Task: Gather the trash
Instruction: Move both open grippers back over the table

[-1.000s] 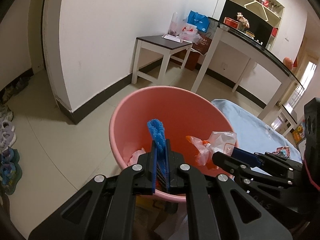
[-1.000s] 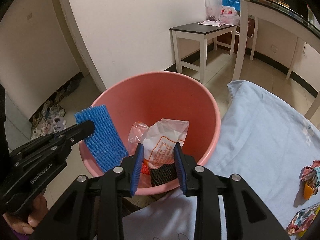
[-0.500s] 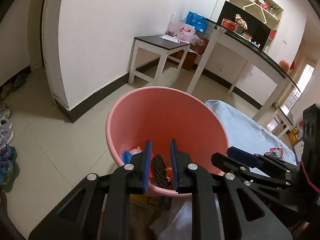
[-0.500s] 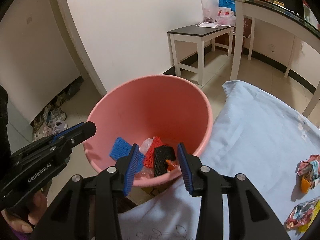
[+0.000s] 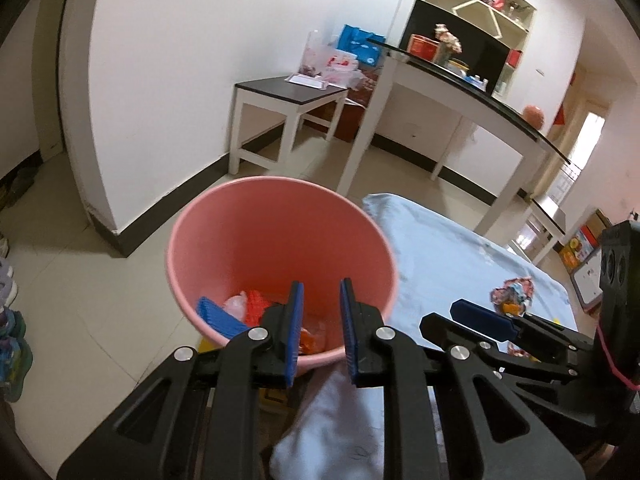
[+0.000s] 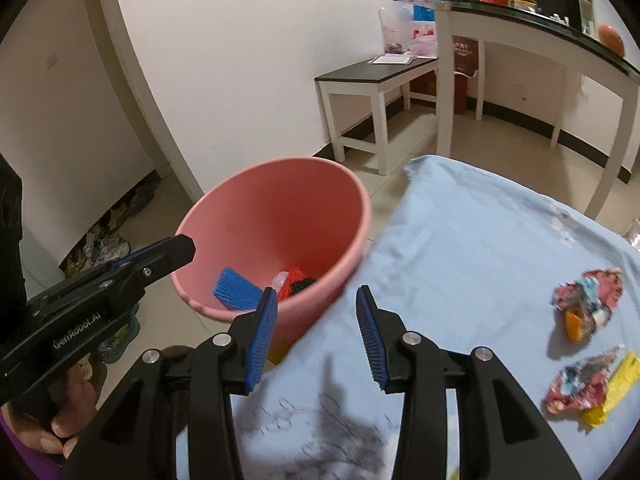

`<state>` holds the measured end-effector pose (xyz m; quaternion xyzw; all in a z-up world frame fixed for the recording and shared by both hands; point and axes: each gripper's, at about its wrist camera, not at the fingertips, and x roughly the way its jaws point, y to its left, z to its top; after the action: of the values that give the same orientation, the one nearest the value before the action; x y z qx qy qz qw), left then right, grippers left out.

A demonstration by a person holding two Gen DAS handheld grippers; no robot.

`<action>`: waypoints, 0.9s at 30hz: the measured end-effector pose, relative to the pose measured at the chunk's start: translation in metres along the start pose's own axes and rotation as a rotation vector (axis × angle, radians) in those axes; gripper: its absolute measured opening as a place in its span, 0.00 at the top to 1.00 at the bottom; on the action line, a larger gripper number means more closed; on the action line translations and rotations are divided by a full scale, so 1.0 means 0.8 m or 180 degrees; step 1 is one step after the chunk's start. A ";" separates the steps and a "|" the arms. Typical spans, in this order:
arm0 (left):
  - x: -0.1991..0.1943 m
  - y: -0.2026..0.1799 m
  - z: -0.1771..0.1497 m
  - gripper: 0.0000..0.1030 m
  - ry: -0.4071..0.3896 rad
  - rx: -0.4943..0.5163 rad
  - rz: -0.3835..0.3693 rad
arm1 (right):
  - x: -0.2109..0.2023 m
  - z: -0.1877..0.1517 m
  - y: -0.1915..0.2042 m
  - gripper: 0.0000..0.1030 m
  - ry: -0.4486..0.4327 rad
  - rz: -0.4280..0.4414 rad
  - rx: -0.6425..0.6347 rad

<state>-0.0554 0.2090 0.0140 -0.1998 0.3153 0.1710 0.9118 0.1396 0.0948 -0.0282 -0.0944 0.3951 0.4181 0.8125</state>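
Note:
A pink bucket [image 5: 276, 236] [image 6: 280, 216] stands on the floor at the edge of a table under a light blue cloth [image 6: 480, 240]. In the bucket lie a blue foam net [image 5: 218, 316] [image 6: 236, 290], a red net [image 5: 256, 306] [image 6: 294, 280], a black net and a clear plastic bag with orange print [image 5: 312, 338]. My left gripper [image 5: 320, 300] hovers open over the bucket's near rim with nothing between its pads. My right gripper [image 6: 317, 300] is open and empty above the cloth's edge beside the bucket. Two crumpled colourful wrappers [image 6: 588, 300] [image 6: 588, 384] lie on the cloth to the right.
A white side table with a dark top [image 5: 292, 92] stands against the far wall, and a long dark-topped counter [image 6: 540, 28] runs behind the cloth-covered table. Shoes [image 5: 8, 316] lie on the floor at the left. A hand [image 6: 68, 412] holds the left gripper.
The left gripper let go of the blue net and the right one released the plastic bag; both now lie in the bucket. Both grippers drew back and up, the right one toward the cloth.

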 end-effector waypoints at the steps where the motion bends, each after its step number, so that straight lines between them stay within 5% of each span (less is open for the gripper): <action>1: 0.000 -0.007 -0.001 0.82 0.0004 0.0031 -0.0028 | -0.007 -0.004 -0.005 0.61 -0.0014 -0.0021 0.0013; 27: 0.036 -0.138 -0.045 0.82 0.0343 0.0631 -0.0595 | -0.133 -0.095 -0.158 0.61 -0.0253 -0.0812 0.0835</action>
<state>-0.0043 0.1020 -0.0021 -0.1461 0.3591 0.0425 0.9208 0.1558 -0.0860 -0.0248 -0.0204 0.3985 0.2600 0.8793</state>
